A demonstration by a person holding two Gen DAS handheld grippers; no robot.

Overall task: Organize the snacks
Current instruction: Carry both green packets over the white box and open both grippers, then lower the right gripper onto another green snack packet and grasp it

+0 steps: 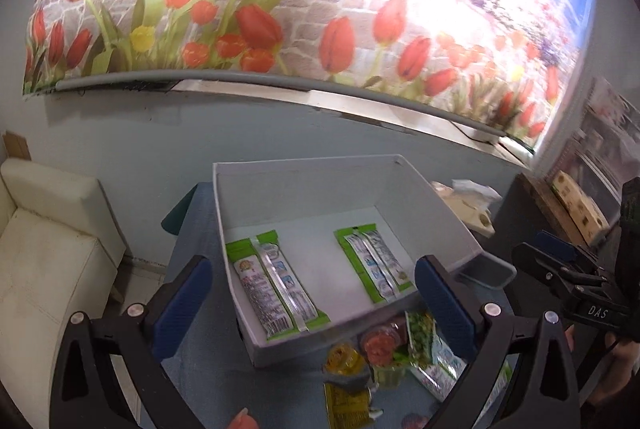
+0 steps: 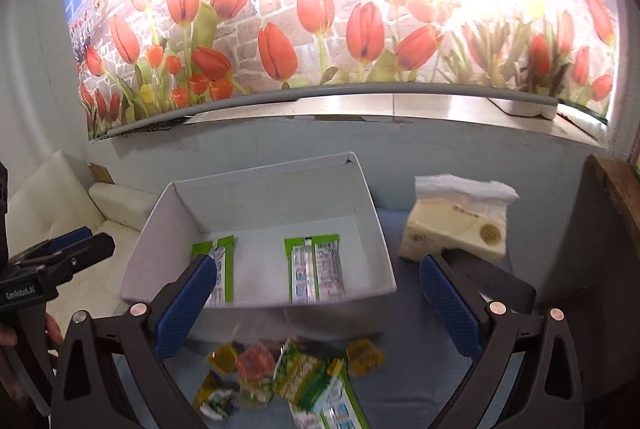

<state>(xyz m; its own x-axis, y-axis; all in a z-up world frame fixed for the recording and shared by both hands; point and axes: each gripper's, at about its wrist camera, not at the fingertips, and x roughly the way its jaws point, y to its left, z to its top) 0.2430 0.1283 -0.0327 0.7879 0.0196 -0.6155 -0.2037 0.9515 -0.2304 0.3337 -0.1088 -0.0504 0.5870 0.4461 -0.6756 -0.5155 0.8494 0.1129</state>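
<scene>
Blue ribbed pads (image 1: pixel 182 305) face each other across a wide gap on the left gripper (image 1: pixel 316 305), whose black jaws hold nothing; the right gripper (image 2: pixel 320 305) is spread just as wide and is likewise empty.

Seen from the left wrist, a white cardboard box (image 1: pixel 304 185) with plain matte walls sits on the blue-grey table (image 1: pixel 204 373). Two flat, glossy green-edged snack packets lie on its floor, well apart. The left packet (image 1: pixel 276 289) runs its long axis from the far wall toward the near wall, slanting a little to the right as it nears the camera. The right packet (image 1: pixel 376 265) lies on a similar slant, one short end at the near wall.

Just in front of the box, a loose heap of snacks (image 2: pixel 288 369) rests on the table: small round jelly cups in yellow (image 2: pixel 362 351) and orange-red (image 2: pixel 254 359), crinkled yellow wrappers, and another long green packet (image 2: pixel 340 401) pointing toward the lower right of the right wrist view.

Right of the box stands a soft cream tissue pack (image 2: pixel 456 229) with white tissue puffed out of its top. Beyond, a tulip-printed blind (image 2: pixel 320 13) hangs over the wall, and a white cushioned seat (image 1: pixel 44 249) sits at far left.
</scene>
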